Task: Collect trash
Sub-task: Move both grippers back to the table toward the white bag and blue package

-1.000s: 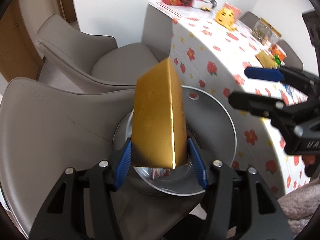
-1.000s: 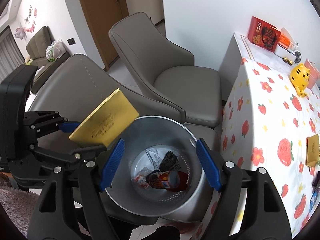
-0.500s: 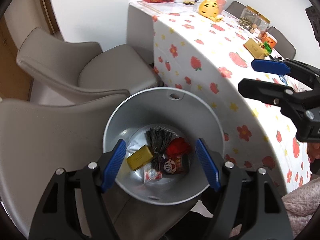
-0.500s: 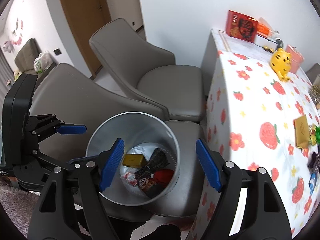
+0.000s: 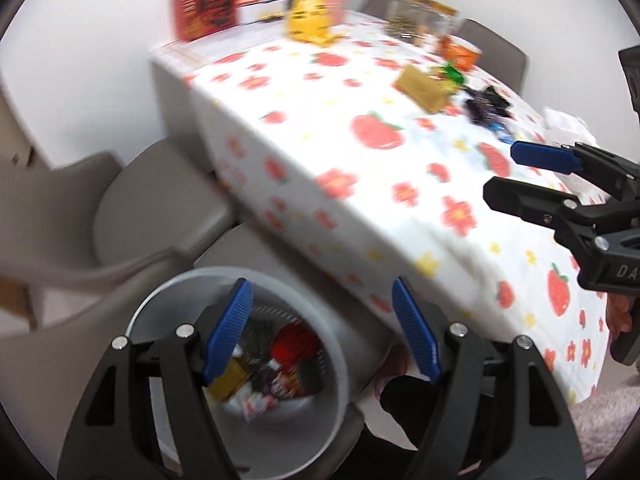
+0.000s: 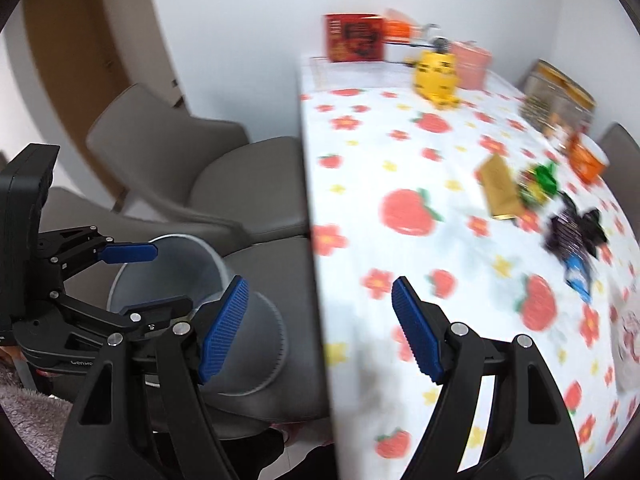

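Both tongs hang agape with nothing between their blue pads; the left tongs [image 5: 320, 328] have just been opening over the grey bin [image 5: 328, 344], the right tongs [image 6: 318, 330] at the tabletop's [image 6: 400, 152] edge. A gold box [image 5: 228, 380] lies in the bin among wrappers. Another gold box [image 6: 500, 188], green wrappers [image 6: 540, 178] and a dark packet [image 6: 572, 232] lie on the flowered cloth.

Both fisheye views are bright and evenly lit, without hard shadows. Motion blur smears the flowered tablecloth [image 5: 360, 168] and the bin's [image 5: 336, 344] contents. Dark rounded corners frame each curved picture.
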